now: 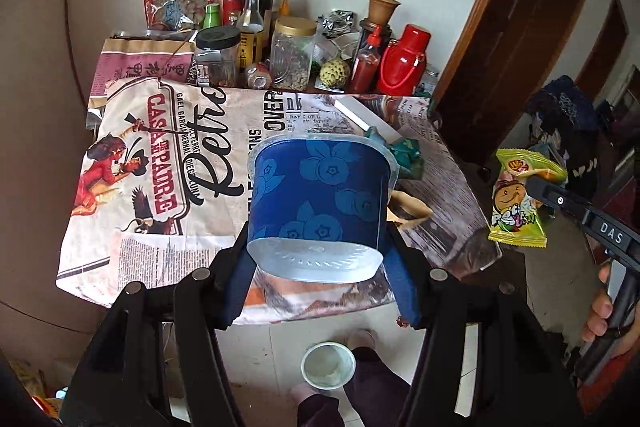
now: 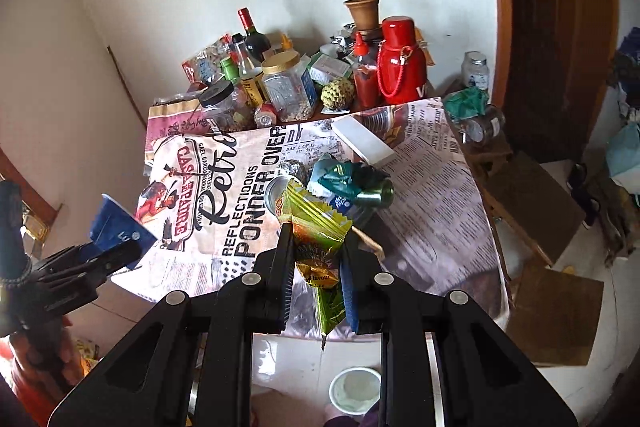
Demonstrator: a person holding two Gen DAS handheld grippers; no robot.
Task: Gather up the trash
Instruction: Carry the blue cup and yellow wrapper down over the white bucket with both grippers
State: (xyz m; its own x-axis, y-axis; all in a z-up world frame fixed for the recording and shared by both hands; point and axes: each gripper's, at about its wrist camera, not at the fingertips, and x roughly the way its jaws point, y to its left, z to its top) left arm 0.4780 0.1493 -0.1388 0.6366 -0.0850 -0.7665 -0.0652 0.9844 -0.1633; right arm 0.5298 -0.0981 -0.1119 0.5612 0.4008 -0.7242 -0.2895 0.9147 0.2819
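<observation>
**Both grippers carry trash above the near table edge**

Your left gripper (image 1: pixel 320 227) is about half open and clamped on a blue cup (image 1: pixel 320 195) with a flower print. The cup lies sideways between the blue pads, its white bottom facing the camera and its rim pointing to 12 o'clock, away from you. It hangs above the near edge of the printed tablecloth (image 1: pixel 160 155).

Your right gripper (image 2: pixel 316 267) is closed as far as it goes on a yellow-green snack wrapper (image 2: pixel 316 227). The wrapper stands between the fingers: its top sticks out toward 12 o'clock beyond the fingertips, and its thin tail hangs down toward 6 o'clock. In the left wrist view the same wrapper appears at 3 o'clock, off the table's right side.

More trash remains on the cloth. From the right gripper, a crushed green can (image 2: pixel 356 187) lies just beyond the wrapper at about 1 o'clock, with a small tin can (image 2: pixel 278 193) beside it at 11 o'clock. A white box (image 2: pixel 362 139) lies further behind them at 1 o'clock.

On the floor, a white cup (image 1: pixel 328 367) stands at 6 o'clock below both grippers, next to a person's feet.
</observation>
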